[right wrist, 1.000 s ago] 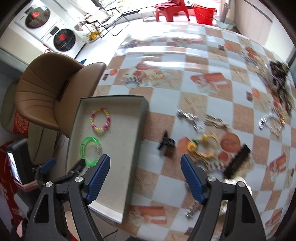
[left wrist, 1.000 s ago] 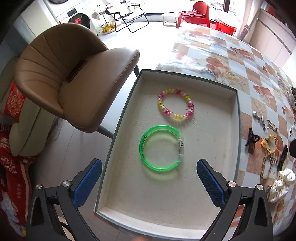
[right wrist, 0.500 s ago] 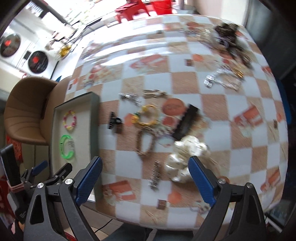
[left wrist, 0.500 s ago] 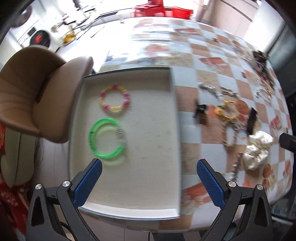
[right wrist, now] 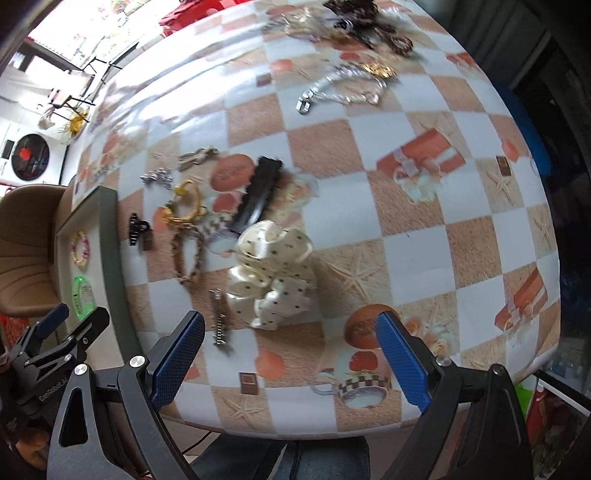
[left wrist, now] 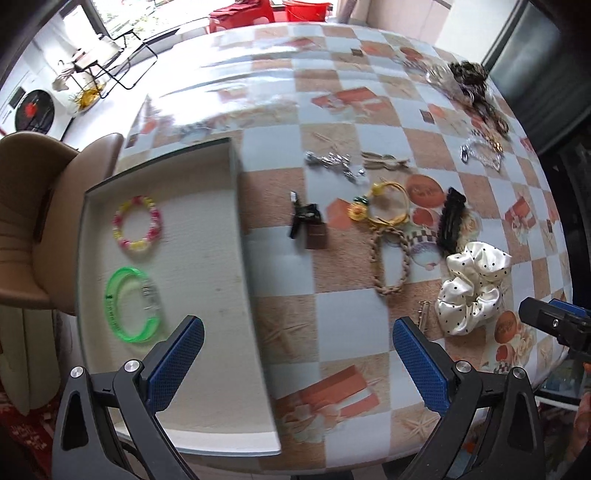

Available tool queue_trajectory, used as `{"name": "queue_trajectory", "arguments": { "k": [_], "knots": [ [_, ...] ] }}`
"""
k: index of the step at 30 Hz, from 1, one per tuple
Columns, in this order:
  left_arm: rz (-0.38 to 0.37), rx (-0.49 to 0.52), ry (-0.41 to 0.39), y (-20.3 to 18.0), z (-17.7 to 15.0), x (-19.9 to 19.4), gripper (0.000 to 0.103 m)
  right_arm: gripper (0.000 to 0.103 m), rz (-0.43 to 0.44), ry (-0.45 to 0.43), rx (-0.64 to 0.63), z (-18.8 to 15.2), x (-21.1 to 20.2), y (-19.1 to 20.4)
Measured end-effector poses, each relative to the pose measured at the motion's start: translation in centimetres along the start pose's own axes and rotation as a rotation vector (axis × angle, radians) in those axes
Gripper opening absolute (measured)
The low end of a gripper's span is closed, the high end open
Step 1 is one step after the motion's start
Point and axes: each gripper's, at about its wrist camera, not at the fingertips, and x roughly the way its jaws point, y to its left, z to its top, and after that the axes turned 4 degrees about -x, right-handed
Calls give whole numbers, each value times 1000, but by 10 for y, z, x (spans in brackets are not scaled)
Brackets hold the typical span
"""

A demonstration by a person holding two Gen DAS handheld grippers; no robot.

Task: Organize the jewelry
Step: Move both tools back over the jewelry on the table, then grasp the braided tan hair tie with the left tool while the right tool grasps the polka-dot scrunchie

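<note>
Both blue-padded tongs, left and right, are held released and empty above the checkered table; the right jaws have just been opening.

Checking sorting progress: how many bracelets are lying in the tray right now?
2. A pink and yellow beaded bracelet lies toward the far end of the tray; a green bangle lies nearer the camera. Nothing else shows in the tray.

Background items, off-task

A tan padded chair is seen beside the checkered tablecloth; a washing machine door is visible far left, a black folding chair on the bright floor, and red plastic furniture beyond the table.
</note>
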Motion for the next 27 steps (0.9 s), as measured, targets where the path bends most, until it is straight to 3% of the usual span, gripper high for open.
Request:
{"name": "queue_trajectory", "arguments": {
  "k": [18, 27],
  "knots": [
    [-39, 7, 81, -36, 28, 64, 103, 95, 39, 67, 23, 13, 46, -16],
    [-18, 38, 93, -44, 34, 88, 102, 95, 35, 91, -11, 18, 74, -10]
  ]
}}
